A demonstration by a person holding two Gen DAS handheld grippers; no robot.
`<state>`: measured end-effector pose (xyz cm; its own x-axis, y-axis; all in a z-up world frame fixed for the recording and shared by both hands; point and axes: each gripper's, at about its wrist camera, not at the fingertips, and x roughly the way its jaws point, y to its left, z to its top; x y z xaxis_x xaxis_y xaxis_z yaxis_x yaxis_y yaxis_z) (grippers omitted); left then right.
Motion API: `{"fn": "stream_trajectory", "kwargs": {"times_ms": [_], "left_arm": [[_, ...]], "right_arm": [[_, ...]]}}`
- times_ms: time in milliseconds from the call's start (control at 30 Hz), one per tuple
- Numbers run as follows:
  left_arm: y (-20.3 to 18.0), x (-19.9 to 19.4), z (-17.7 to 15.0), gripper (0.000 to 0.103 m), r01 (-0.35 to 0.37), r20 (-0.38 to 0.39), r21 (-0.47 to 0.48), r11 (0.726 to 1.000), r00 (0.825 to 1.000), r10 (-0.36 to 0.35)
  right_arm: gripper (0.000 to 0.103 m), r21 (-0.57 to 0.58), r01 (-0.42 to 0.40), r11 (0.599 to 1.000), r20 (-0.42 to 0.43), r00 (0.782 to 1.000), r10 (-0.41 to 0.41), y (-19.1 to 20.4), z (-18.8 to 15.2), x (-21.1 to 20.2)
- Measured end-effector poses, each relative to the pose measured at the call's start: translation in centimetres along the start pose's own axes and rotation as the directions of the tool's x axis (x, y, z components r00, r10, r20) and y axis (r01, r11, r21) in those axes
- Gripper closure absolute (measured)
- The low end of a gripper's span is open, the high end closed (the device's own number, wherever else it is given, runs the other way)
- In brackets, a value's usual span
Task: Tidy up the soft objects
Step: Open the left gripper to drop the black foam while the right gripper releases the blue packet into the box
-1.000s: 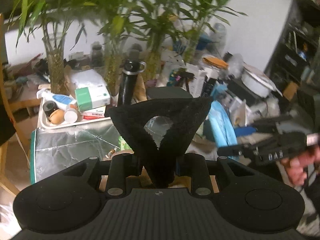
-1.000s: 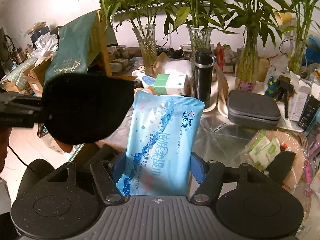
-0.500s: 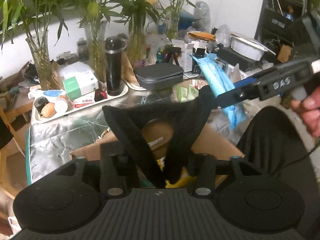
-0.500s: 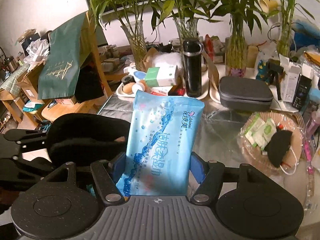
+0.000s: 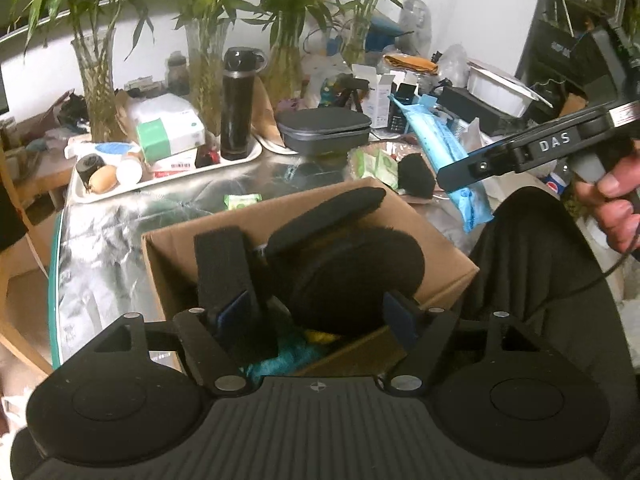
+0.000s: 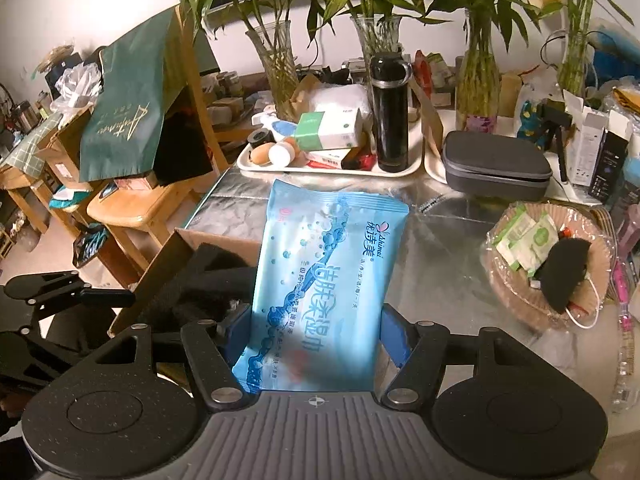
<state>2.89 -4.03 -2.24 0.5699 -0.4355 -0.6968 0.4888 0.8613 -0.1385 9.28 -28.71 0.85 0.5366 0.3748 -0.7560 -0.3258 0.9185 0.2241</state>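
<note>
On the right tongs (image 5: 460, 174), raised letters read "DAS".

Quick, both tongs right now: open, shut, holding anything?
Left tongs: open, over the cardboard box, black eye mask lying loose between them.
Right tongs: shut on the blue wet wipes pack.

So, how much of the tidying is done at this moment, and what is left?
Partly done: the black cloth is in the cardboard box, and the left gripper is open over it. In hand: the right gripper is shut on the blue wipes pack, not yet in the box. Left: a black soft piece in the basket on the table.
</note>
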Motion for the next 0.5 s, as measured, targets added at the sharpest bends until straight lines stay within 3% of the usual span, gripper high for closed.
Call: {"fn": "stream_trajectory", "kwargs": {"times_ms": [500], "left_arm": [[1.0,-1.4,-0.7,0.030,-0.048,0.030,-0.059,0.997,0.998,0.050]], "right_arm": [[0.034,0.004,-0.064,0.998,-0.022,0.998,0.064,1.0,1.4,0.7]]}}
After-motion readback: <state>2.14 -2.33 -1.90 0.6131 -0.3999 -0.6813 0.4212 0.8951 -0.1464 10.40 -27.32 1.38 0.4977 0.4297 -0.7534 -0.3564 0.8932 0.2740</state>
